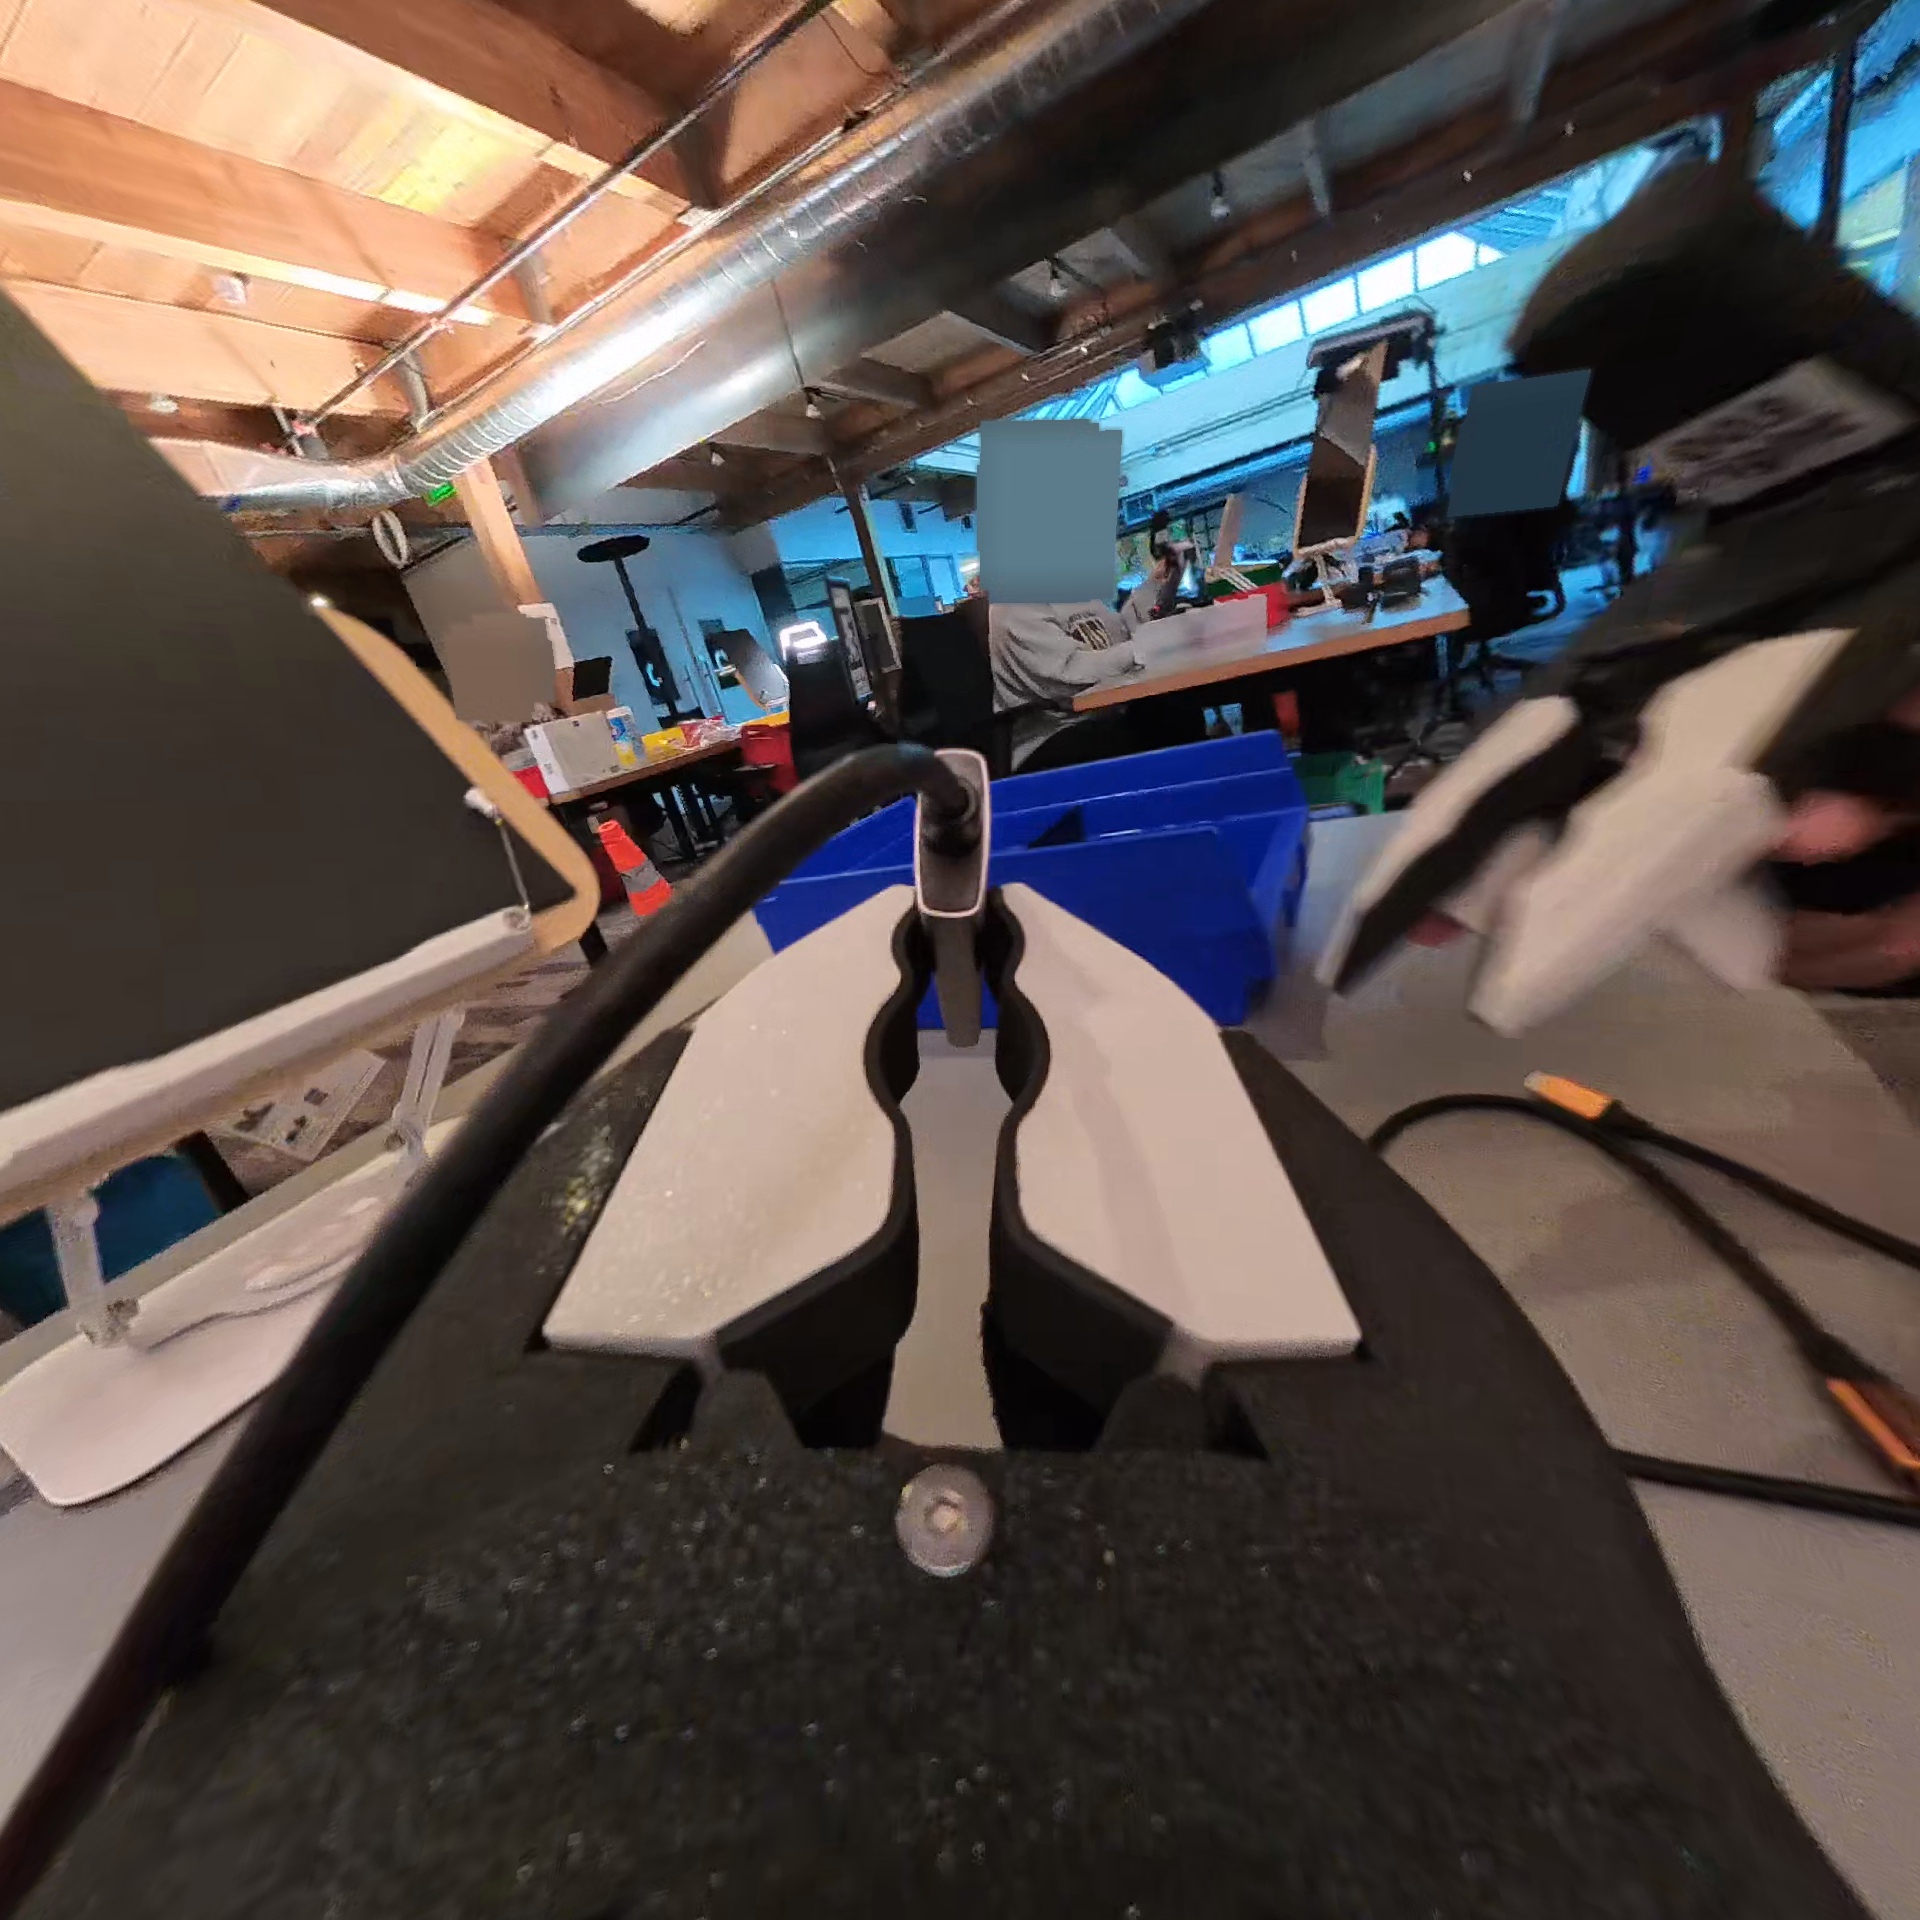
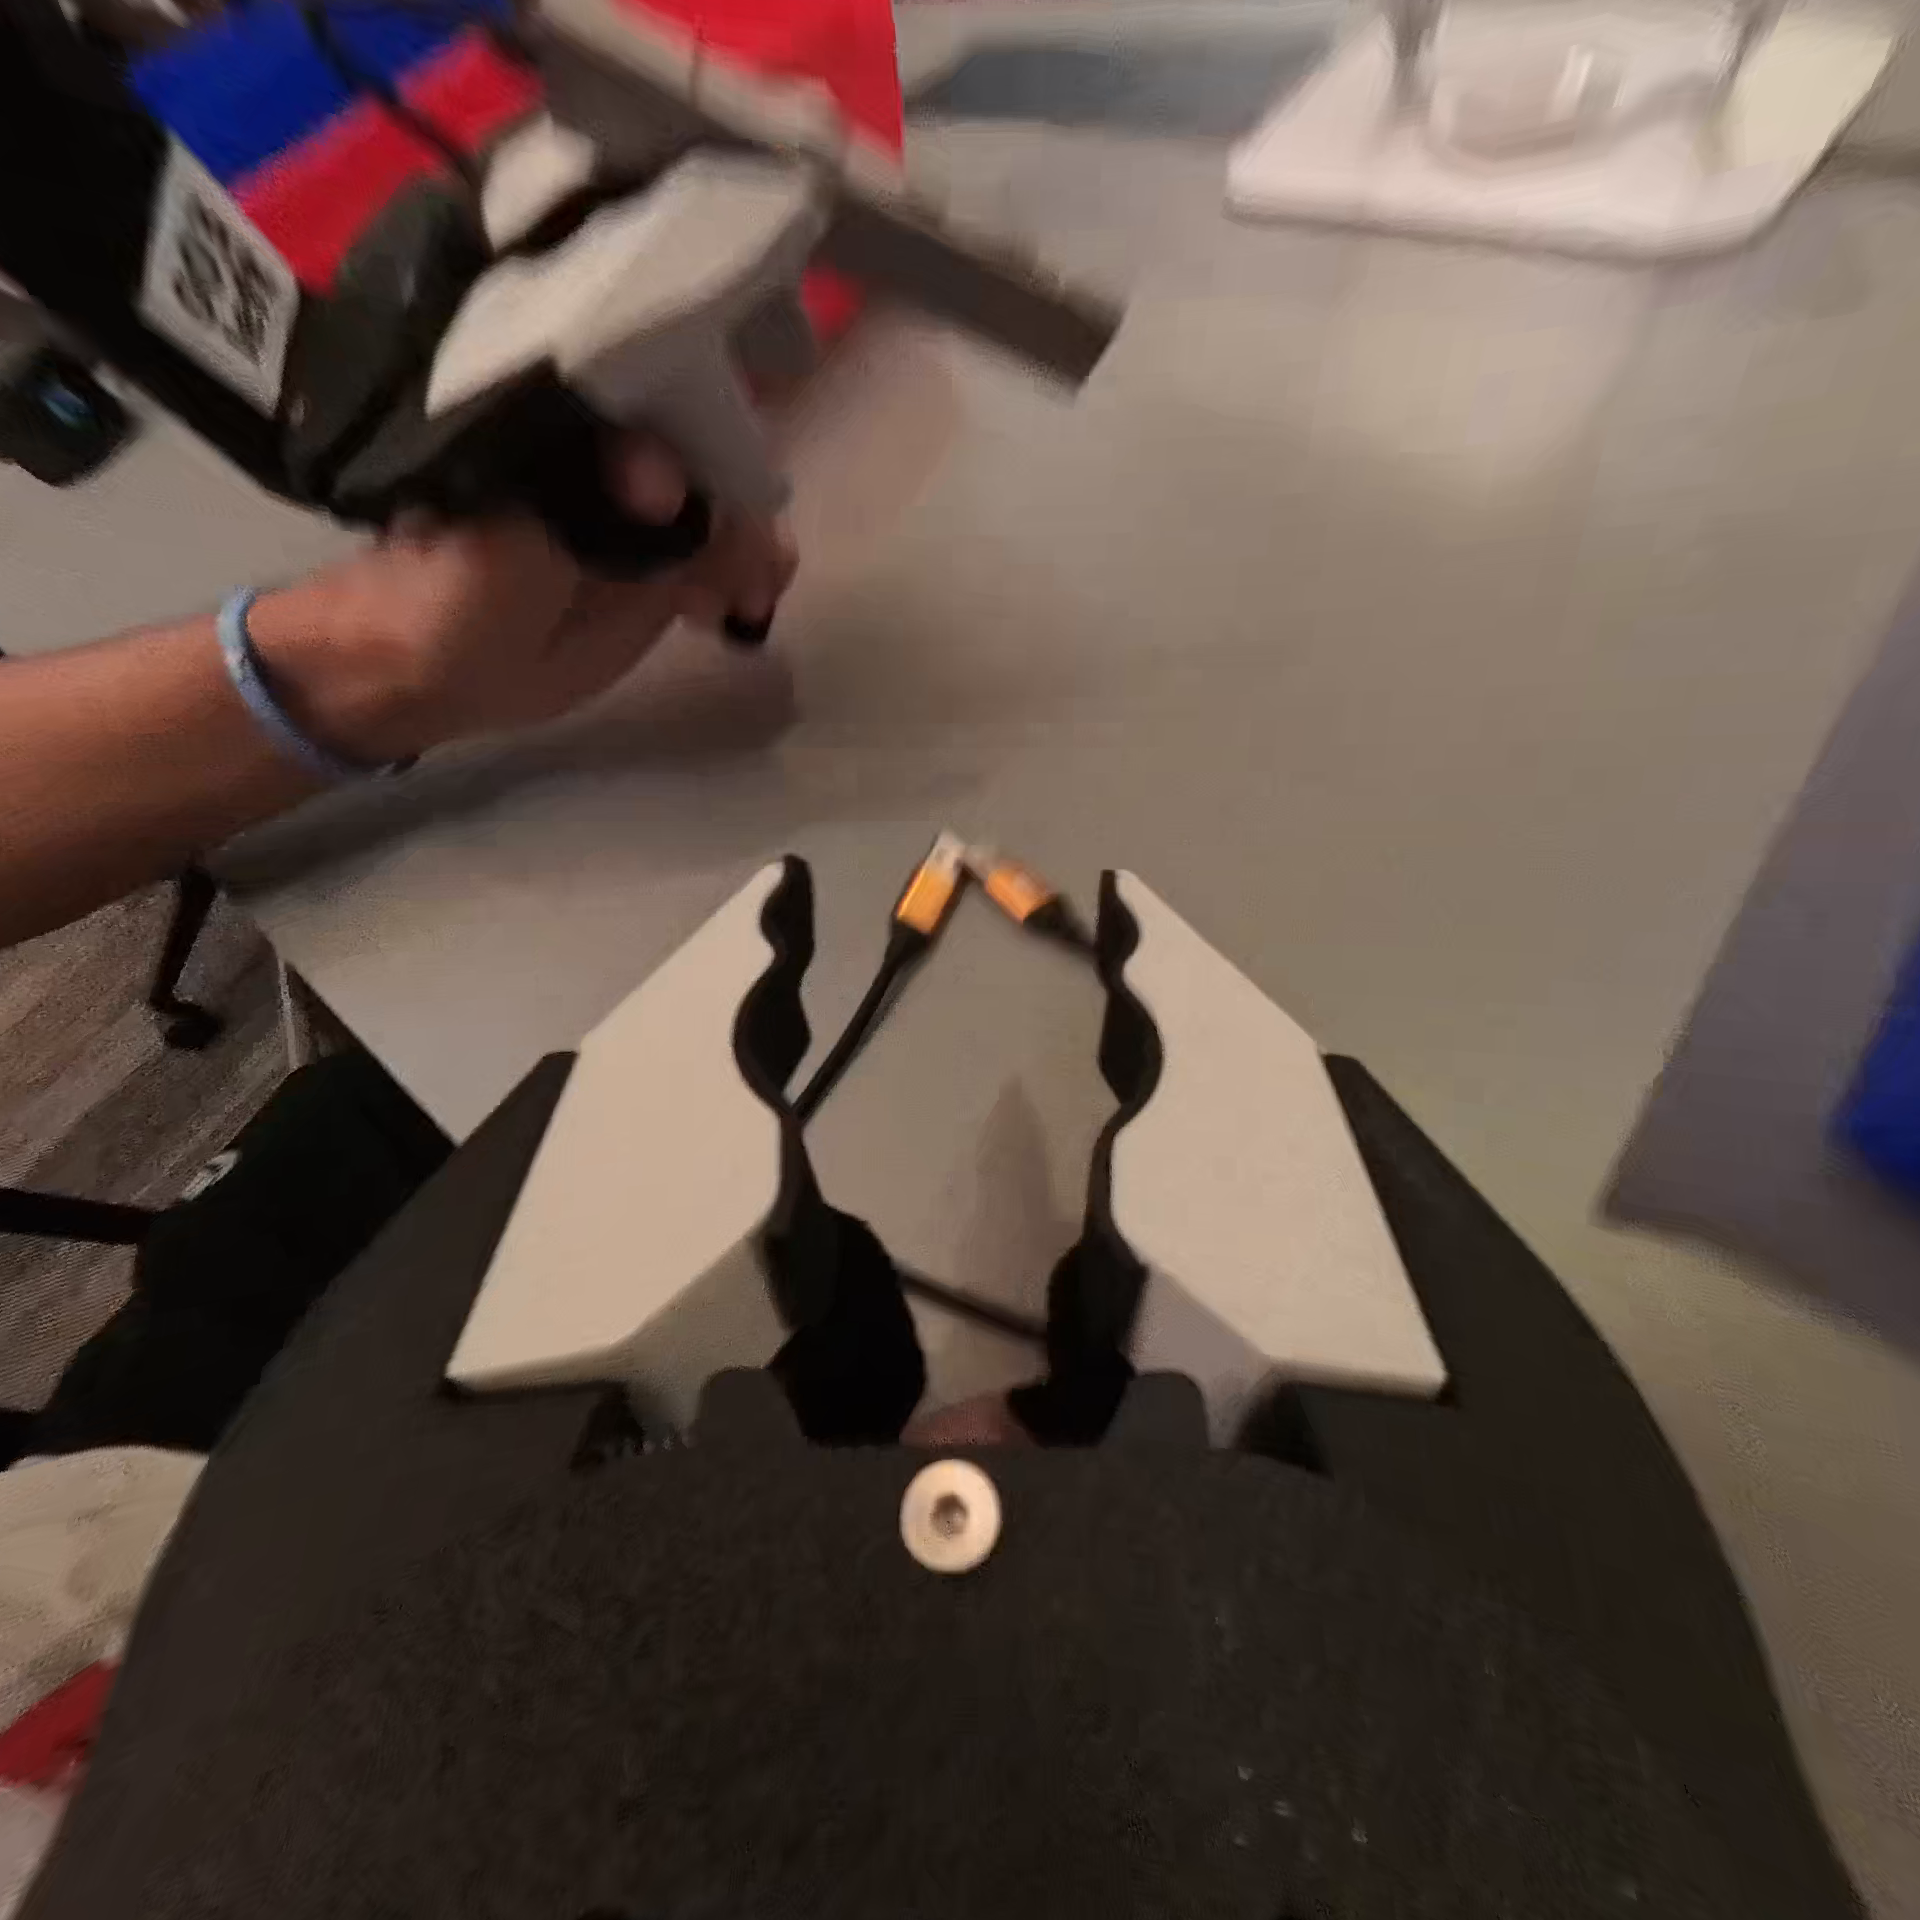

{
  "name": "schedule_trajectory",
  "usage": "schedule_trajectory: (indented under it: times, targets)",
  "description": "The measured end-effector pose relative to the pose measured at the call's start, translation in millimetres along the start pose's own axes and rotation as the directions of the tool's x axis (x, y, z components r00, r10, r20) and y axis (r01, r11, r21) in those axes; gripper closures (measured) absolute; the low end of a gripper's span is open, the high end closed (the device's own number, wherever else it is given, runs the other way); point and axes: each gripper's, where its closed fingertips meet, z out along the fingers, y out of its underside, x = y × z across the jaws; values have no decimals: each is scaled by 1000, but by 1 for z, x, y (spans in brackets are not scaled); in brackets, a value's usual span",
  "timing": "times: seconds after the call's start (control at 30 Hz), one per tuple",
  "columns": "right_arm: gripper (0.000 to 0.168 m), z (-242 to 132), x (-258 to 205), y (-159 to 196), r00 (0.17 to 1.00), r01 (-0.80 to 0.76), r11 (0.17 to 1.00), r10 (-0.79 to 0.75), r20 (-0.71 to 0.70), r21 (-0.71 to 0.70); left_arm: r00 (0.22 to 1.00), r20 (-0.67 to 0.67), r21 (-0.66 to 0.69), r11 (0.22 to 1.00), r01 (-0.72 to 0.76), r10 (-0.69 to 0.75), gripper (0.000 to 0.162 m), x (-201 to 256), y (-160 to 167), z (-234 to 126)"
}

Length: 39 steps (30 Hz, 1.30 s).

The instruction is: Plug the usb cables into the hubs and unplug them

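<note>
My left gripper (image 1: 951,914) is shut on a thin dark slab-like device (image 1: 951,831), seen edge-on and held up above the grey table (image 1: 1558,1351). A thick black cable (image 1: 520,1091) is plugged into its top and curves down to the left. The right wrist view shows the left gripper (image 2: 623,281), held by a hand (image 2: 468,644), with the slab (image 2: 977,291) sticking out, blurred. My right gripper (image 2: 945,883) is open and empty, just above two orange-tipped connectors (image 2: 925,894) of a black cable on the table. It also shows blurred in the left wrist view (image 1: 1455,935), near that cable's orange plug (image 1: 1569,1096).
A blue bin (image 1: 1143,862) stands on the table behind the left gripper. A white stand (image 1: 208,1299) carrying a dark panel (image 1: 208,675) is at the left; its base (image 2: 1558,156) shows far off in the right wrist view. A dark mat (image 2: 1766,987) lies at the right. People sit at far desks. Across from one pair of fingers to the other is roughly 12 centimeters.
</note>
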Motion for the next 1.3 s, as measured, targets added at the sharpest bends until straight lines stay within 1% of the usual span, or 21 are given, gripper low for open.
schedule_trajectory:
  times: [0.03, 0.07, 0.1, 0.13, 0.17, 0.23, 0.3, 0.33, 0.37, 0.47, 0.57, 0.63, 0.7, 0.77, 0.9, 0.97, 1.03, 1.13, 1.2, 1.3]
  targets:
    - [107, 6, -6, 14, 999, -40, 997, 39, -16, -61, 1000, 13, 2, 1000, 5, -5, 152, -7, 7, 3]
    - [104, 11, -10, 23, 997, -77, 993, 74, -36, -85, 1000, 27, 5, 1000, 2, -2, 152, -13, 14, 6]
    - [106, 15, -13, 28, 996, -86, 992, 83, -40, -89, 999, 40, 9, 1000, -3, 3, 152, -19, 19, 9]
    - [106, 18, -15, 30, 998, -64, 994, 62, -30, -87, 999, 54, 14, 1000, -7, 6, 152, -23, 24, 12]
    - [108, 18, -16, 33, 1000, -22, 995, 21, -7, -96, 998, 61, 15, 1000, -6, 5, 152, -25, 28, 14]
    - [121, 6, -24, 41, 985, 140, 982, -126, 119, -124, 1000, 29, 9, 1000, 12, -12, 152, -23, 29, 15]
    - [126, -15, -27, 52, 925, 335, 936, -306, 223, -105, 1000, -6, 9, 1000, 24, -24, 152, -17, 28, 11]
    - [130, -23, -29, 59, 887, 403, 911, -365, 282, -91, 999, -39, -1, 999, 35, -35, 152, -12, 27, 9]
    - [133, -27, -28, 65, 864, 436, 896, -388, 320, -89, 997, -70, -5, 999, 33, -33, 152, -7, 25, 7]
    - [138, -27, -22, 85, 818, 479, 867, -383, 430, -139, 994, -109, -4, 1000, 23, -23, 152, 2, 23, 5]
    - [145, -22, -22, 95, 770, 509, 850, -379, 514, -136, 990, -136, -8, 999, 31, -32, 152, 8, 24, 5]
    - [148, -17, -25, 100, 744, 533, 835, -384, 547, -138, 989, -150, -12, 1000, 2, -3, 152, 11, 24, 4]
    - [154, -11, -23, 104, 731, 564, 813, -411, 545, -144, 987, -161, -18, 1000, -11, 8, 152, 14, 25, 4]
    - [161, -9, -22, 103, 732, 571, 808, -421, 537, -144, 985, -170, -23, 1000, -8, 4, 152, 17, 27, 5]
    - [164, -5, -22, 99, 747, 571, 810, -443, 496, -136, 981, -194, -24, 1000, -17, 12, 152, 24, 28, 6]
    - [165, -6, -20, 89, 771, 542, 832, -439, 461, -115, 978, -205, -21, 999, -43, 38, 152, 28, 28, 6]
    - [166, -11, -14, 72, 807, 501, 861, -428, 408, -87, 976, -211, -15, 998, -60, 55, 152, 30, 28, 6]
    - [166, -22, -3, 34, 866, 407, 913, -384, 321, -4, 974, -216, 1, 998, -67, 66, 152, 32, 26, 6]
    - [166, -30, -4, 11, 890, 331, 941, -334, 311, 65, 971, -221, 10, 996, -89, 89, 152, 34, 25, 6]
    - [166, -32, -1, -4, 922, 253, 965, -261, 287, 63, 956, -248, 15, 987, -159, 158, 153, 44, 25, 5]
